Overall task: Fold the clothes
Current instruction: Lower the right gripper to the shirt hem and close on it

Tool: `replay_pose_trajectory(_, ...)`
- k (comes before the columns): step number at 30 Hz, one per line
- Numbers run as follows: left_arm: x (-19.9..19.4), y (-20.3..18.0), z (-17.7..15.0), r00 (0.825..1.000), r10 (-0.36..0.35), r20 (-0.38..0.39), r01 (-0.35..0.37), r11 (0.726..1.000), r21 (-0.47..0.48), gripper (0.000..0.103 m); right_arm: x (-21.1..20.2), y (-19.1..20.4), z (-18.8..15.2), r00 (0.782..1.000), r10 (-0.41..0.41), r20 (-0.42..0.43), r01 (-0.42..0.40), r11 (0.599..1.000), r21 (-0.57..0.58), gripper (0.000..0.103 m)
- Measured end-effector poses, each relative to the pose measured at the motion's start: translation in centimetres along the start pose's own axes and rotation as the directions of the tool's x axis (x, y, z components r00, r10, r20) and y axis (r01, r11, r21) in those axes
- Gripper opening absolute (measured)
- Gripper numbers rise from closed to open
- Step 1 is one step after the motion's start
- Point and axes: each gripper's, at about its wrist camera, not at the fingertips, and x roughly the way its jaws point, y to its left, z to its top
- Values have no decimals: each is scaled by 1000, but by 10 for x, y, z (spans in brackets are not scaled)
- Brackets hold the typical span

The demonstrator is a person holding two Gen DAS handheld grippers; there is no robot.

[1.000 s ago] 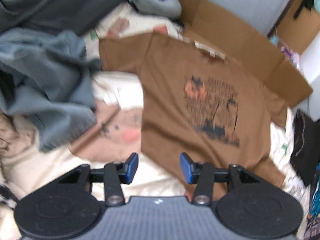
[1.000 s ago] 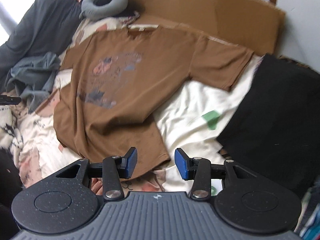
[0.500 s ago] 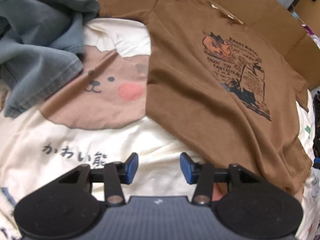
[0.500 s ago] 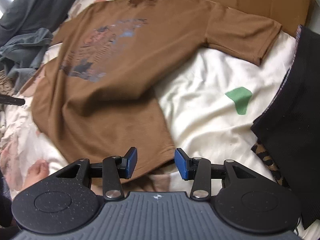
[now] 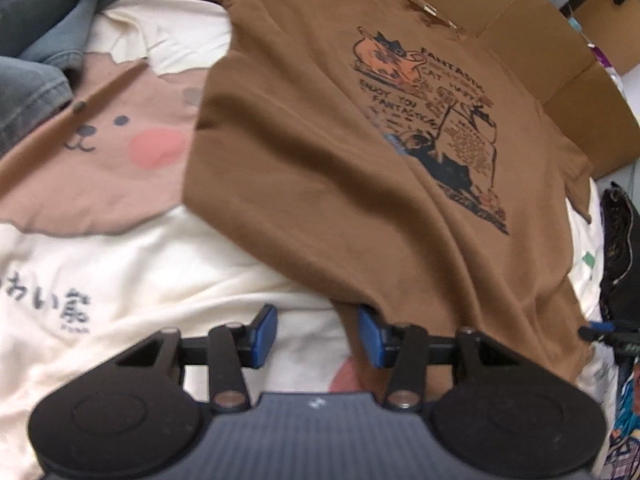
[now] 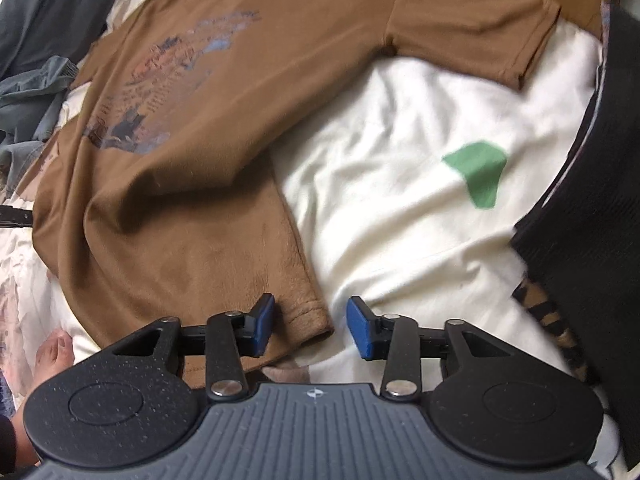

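Note:
A brown T-shirt (image 5: 320, 152) with a cat print lies flat, front up, on a cream bedspread (image 5: 140, 272). My left gripper (image 5: 316, 334) hangs low over the bedspread, open. Its right pad stands at one corner of the shirt's bottom hem, and only bedspread shows between the pads. In the right wrist view the same T-shirt (image 6: 192, 208) spreads away from me. My right gripper (image 6: 311, 328) straddles the other hem corner (image 6: 308, 320). Its jaws are closing with the corner between them, and the pads do not press on it.
Grey-blue garments (image 5: 36, 64) are heaped at the left. Flattened cardboard (image 5: 552, 52) lies behind the shirt's collar. A black garment (image 6: 592, 200) borders the bedspread on the right. A person's bare foot (image 6: 52, 356) rests by the shirt's hem.
Both grippers have come down close to the shirt's bottom hem, one at each corner. The right jaws have narrowed slightly; the left jaws look the same.

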Motion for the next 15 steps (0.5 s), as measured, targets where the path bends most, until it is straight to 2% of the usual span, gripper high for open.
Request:
replay_pose_trajectory(7,0,-6,4,998,-37,48,39,999,-38,48,-2,9,1,1000,1,-14,-2,1000,-8,11)
replay_pose_trajectory(15,-2,-11,10,995,-53,79,57,998,-40,51,-30,24,-2,999,1,35,-1,1000,5,7)
